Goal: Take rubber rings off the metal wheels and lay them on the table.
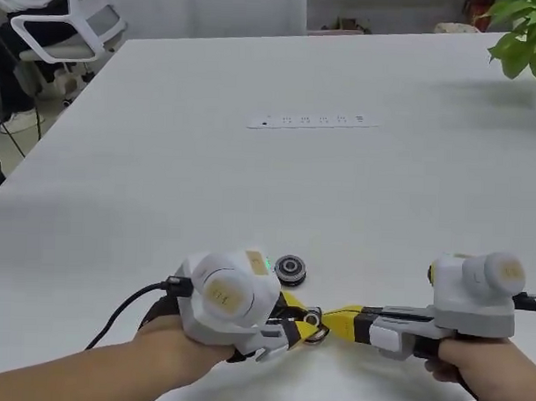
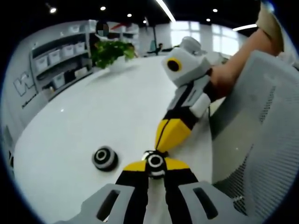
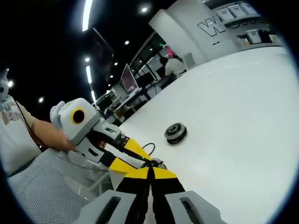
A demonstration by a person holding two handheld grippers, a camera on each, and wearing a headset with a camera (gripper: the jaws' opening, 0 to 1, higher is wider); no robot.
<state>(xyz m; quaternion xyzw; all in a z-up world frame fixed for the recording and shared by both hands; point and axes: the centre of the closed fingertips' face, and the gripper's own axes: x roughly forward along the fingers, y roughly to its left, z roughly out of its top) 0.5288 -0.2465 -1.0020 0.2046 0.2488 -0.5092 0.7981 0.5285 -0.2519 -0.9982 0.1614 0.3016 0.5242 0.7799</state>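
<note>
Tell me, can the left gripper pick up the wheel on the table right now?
Probably not yet. The left gripper is shut on a second wheel, so its jaws are full. The table wheel lies close by with nothing between, so after letting go the way looks free.

— What does the left side look like?
— The left gripper (image 1: 303, 325) has a round white housing, with a pale yellow panel and a green light at its 1 o'clock. A black cable (image 1: 123, 308) leaves at 9 o'clock.
— And the other?
— The right gripper (image 1: 325, 322) has the same white housing, a black-and-grey neck and yellow jaws. The person wears a short light sleeve (image 2: 270, 23).
</note>
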